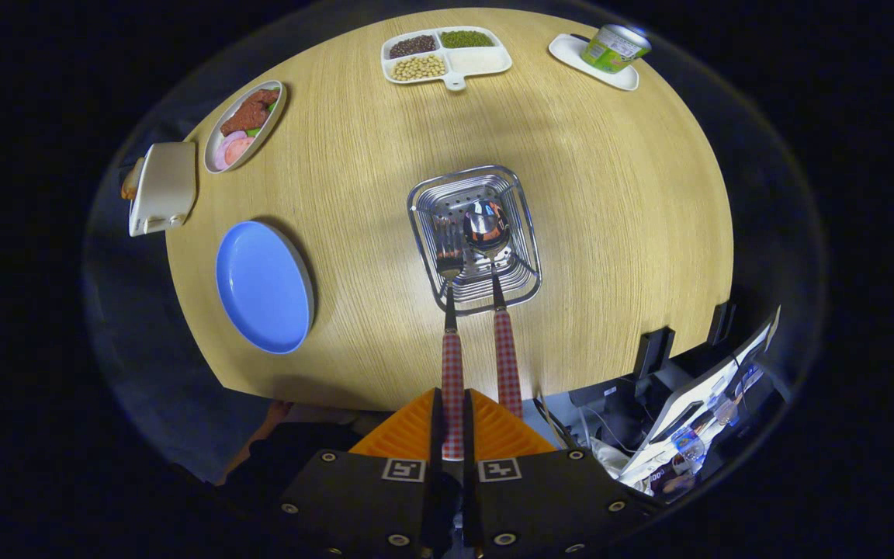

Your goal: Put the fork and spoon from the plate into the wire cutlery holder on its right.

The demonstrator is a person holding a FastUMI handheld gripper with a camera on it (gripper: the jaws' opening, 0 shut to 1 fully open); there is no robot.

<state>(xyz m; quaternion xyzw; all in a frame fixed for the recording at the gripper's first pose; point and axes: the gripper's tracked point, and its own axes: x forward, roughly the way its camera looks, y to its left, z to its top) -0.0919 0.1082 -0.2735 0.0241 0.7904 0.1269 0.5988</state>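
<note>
From up here I look down on a round desk (pixel 571 233) of pale wood with fine straight grain. On it, left of centre, sits the plate (pixel 265 286), blue, smooth and bare. To its right stands the wire cutlery holder (pixel 524 233), square, of bright metal ribs with a perforated floor. At the far rim lie a white divided tray (pixel 486 60) of beans and grains, an oval dish (pixel 214 144) of food, and a green cup (pixel 614 46) tipped on a small white tray (pixel 571 50). My gripper (pixel 452 435) is clamped on the fork (pixel 451 341), its red-checked handle pinched between the ridged fingers (pixel 408 427), tines down inside the holder. The spoon (pixel 493 256), same checked handle, shiny bowl, leans in the holder beside it.
</note>
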